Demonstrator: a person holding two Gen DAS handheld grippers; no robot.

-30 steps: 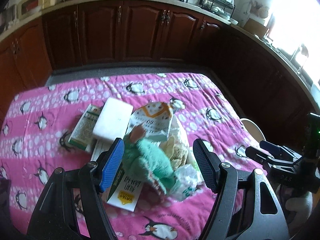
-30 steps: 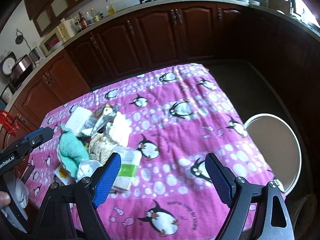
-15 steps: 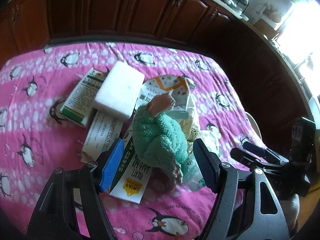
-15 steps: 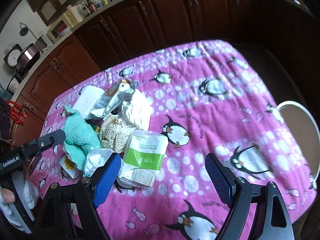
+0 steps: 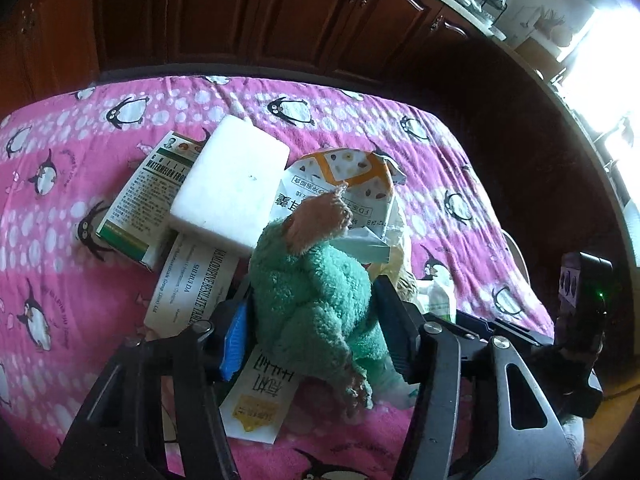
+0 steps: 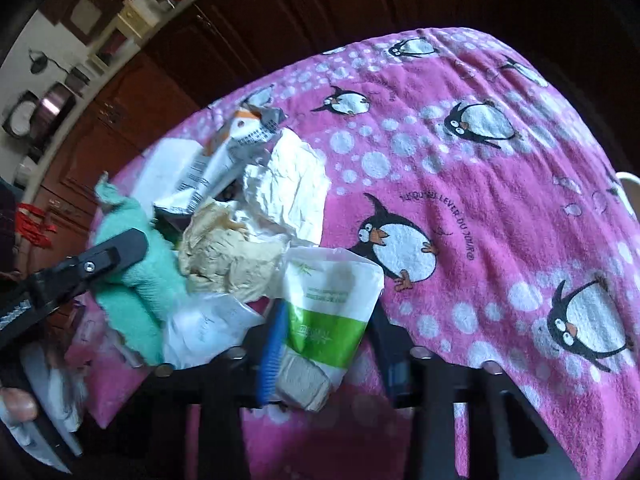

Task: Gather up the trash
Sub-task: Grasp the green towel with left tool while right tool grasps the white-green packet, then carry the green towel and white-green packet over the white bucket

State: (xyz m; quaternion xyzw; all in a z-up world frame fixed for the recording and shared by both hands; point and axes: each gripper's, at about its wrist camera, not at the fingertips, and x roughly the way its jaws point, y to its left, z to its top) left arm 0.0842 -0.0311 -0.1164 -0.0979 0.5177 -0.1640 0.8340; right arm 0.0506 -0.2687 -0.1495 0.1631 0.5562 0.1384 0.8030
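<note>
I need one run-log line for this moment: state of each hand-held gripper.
left hand-held gripper: closed on fluffy green towel | right hand-held gripper: closed on green-and-white plastic pouch | surface: pink penguin blanket

Pink penguin-print cloth; dark wooden kitchen cabinets behind.

Right gripper fingers flank a green-and-white pouch at the trash pile's near edge on the penguin cloth.

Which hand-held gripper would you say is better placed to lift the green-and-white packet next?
Right: the right hand-held gripper already straddles the green-and-white packet, while the left hand-held gripper is around the teal cloth.
</note>
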